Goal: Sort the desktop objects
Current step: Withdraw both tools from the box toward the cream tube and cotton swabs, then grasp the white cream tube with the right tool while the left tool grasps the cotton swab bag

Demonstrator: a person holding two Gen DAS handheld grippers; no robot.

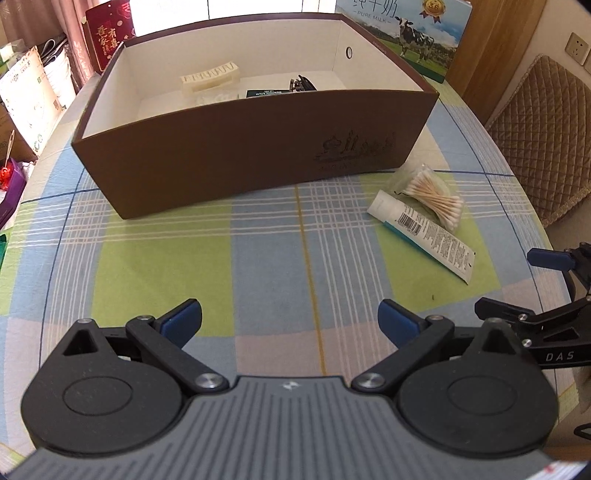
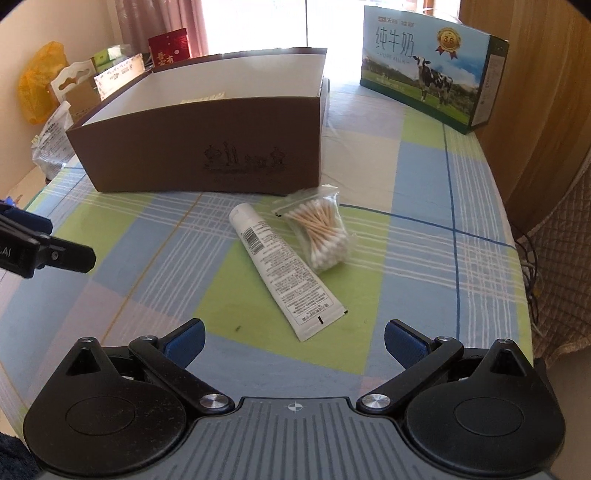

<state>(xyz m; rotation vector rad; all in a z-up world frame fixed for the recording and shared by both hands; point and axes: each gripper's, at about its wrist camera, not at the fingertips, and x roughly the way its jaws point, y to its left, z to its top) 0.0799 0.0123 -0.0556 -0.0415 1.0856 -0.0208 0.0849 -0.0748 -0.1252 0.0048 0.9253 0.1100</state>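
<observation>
A brown open box (image 1: 258, 147) (image 2: 184, 147) stands at the back of the checked tablecloth. Inside it lie a cream comb-like piece (image 1: 210, 77), a dark green packet (image 1: 264, 93) and a black clip (image 1: 303, 84). In front of the box's right corner lie a white tube (image 1: 424, 229) (image 2: 284, 273) and a clear bag of cotton swabs (image 1: 432, 192) (image 2: 321, 232), touching each other. My left gripper (image 1: 290, 323) is open over bare cloth, well left of the tube. My right gripper (image 2: 293, 341) is open just short of the tube's flat end, holding nothing.
A milk carton box (image 2: 432, 66) (image 1: 406, 29) stands at the table's far right corner. A padded chair (image 1: 546, 129) is beyond the right edge. Bags and cartons (image 2: 55, 99) crowd the left side past the table. The right gripper's finger (image 1: 550, 258) shows at the left view's right edge.
</observation>
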